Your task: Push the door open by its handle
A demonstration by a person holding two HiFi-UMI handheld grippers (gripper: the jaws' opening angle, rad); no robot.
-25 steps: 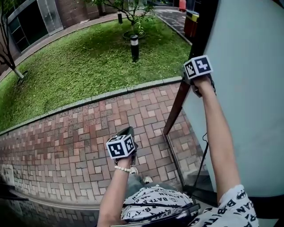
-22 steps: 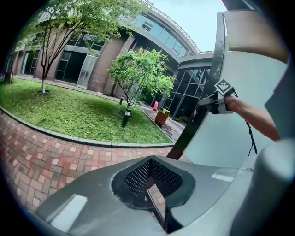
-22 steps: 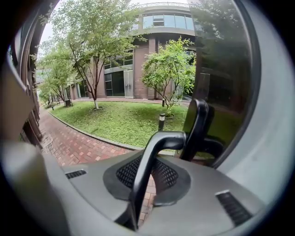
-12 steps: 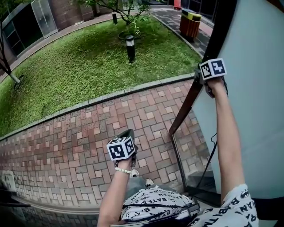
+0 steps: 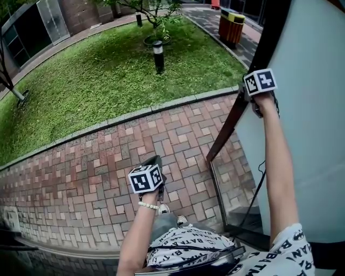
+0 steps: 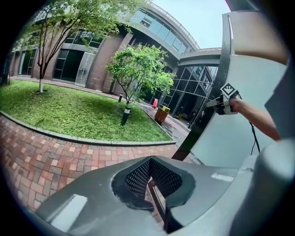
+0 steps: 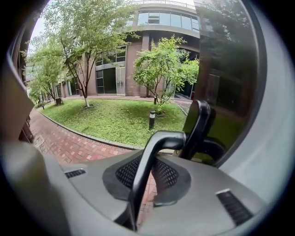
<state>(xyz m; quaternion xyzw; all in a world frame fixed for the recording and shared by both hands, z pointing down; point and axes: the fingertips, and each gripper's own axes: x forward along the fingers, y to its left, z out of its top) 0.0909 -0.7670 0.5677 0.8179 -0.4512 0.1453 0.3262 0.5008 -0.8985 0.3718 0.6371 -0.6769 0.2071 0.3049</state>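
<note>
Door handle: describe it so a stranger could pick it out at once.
Start at the pale door with its dark frame, on the right beside the brick paving. At that frame sits the door handle, clamped in the right gripper: a black bent bar, unlike the straight frame.

We have the door [image 5: 307, 135] at the right, its lower edge over the brick path [image 5: 81, 172]. The right gripper [image 5: 249, 99] is up at the door's near edge, with the door handle [image 7: 156, 156] running between its jaws. The left gripper [image 5: 154, 163] sits lower and to the left, over the path, well apart from the door. Beyond the path comes a kerb [image 5: 135, 116], then the lawn [image 5: 97, 81]. A lamp post [image 5: 158, 56] stands on the lawn, with a tree [image 5: 156, 11] just behind it. A bin [image 5: 230, 27] stands right of the lawn, behind the door's edge. A building [image 5: 32, 27] lies behind the lawn, far left.
</note>
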